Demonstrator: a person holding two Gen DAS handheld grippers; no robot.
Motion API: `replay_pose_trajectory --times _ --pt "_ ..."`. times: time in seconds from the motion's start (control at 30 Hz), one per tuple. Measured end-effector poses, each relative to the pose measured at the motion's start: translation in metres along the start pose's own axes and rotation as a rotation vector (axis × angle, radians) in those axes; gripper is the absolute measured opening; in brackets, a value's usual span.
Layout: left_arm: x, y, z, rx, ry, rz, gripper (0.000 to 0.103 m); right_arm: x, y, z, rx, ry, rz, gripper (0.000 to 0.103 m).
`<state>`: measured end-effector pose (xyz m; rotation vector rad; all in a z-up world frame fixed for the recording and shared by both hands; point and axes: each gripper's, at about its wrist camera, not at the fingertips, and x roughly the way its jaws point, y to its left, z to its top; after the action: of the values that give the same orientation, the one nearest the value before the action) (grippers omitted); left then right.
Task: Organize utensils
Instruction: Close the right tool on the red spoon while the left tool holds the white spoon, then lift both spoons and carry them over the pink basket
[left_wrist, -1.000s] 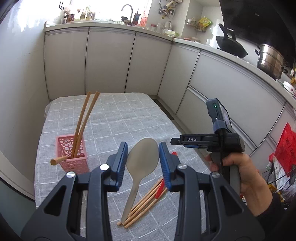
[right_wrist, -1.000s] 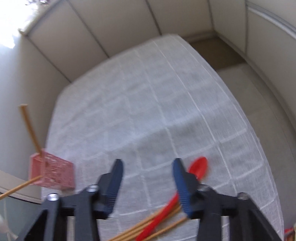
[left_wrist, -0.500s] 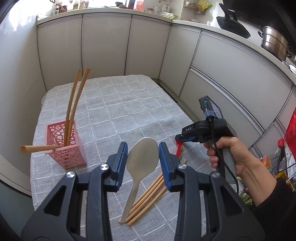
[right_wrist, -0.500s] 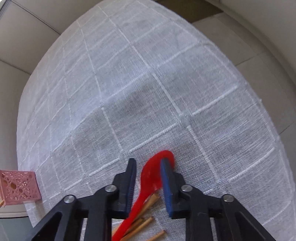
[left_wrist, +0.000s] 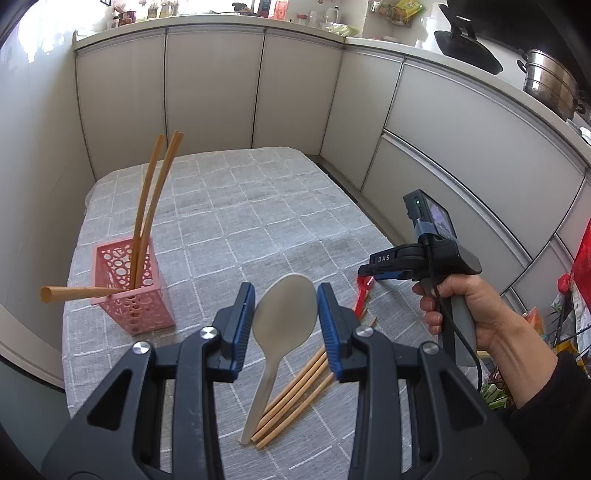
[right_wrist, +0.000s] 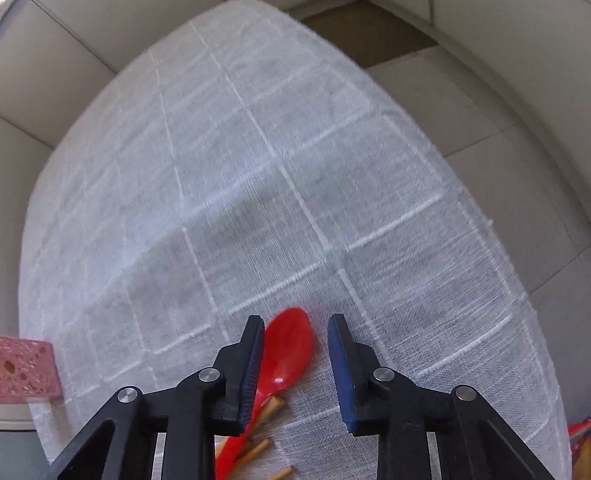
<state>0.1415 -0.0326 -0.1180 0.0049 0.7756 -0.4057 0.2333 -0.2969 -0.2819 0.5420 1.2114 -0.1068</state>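
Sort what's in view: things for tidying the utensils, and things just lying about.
For the job: pink holder, chopsticks on the cloth, grey spoon, red spoon.

Lying about: steel pot, black wok, bottles on the counter.

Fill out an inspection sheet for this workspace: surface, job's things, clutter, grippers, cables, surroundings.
Surface: grey checked tablecloth, lying flat.
Job's things: pink basket holds three chopsticks, one of them poking out sideways. Loose chopsticks and a red spoon lie on the cloth.
Clutter: nothing seen.
Grippers: left gripper is clamped on the beige spoon. Right gripper is open and its jaws have just been opening, with the red spoon's bowl between them.
Cables: black cable hangs along the right gripper's handle.
Surroundings: kitchen cabinets, steel pot and black wok on the counter.
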Motion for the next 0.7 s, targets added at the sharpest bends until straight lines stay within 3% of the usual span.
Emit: replay_pose_trajectory --times 0.07,0.1,0.23,0.4,0.7 --pt "0.001 0.001 0.000 -0.002 0.003 0.004 0.037 0.001 0.008 -0.002 -0.054 -0.039 -0.035 0.029" --pt "0.001 0.003 0.000 -0.004 0.003 0.006 0.037 0.002 0.013 -0.004 -0.085 -0.052 -0.061 0.009" --pt "-0.003 0.008 0.001 -0.019 -0.013 0.009 0.037 0.002 0.015 -0.007 -0.106 -0.064 -0.036 0.002" --pt "-0.027 0.013 0.008 -0.037 -0.074 -0.015 0.037 -0.026 0.019 -0.010 -0.110 -0.139 0.002 0.001" --pt "-0.102 0.038 0.034 -0.110 -0.331 -0.024 0.037 -0.143 0.075 -0.031 -0.196 -0.510 0.097 0.001"
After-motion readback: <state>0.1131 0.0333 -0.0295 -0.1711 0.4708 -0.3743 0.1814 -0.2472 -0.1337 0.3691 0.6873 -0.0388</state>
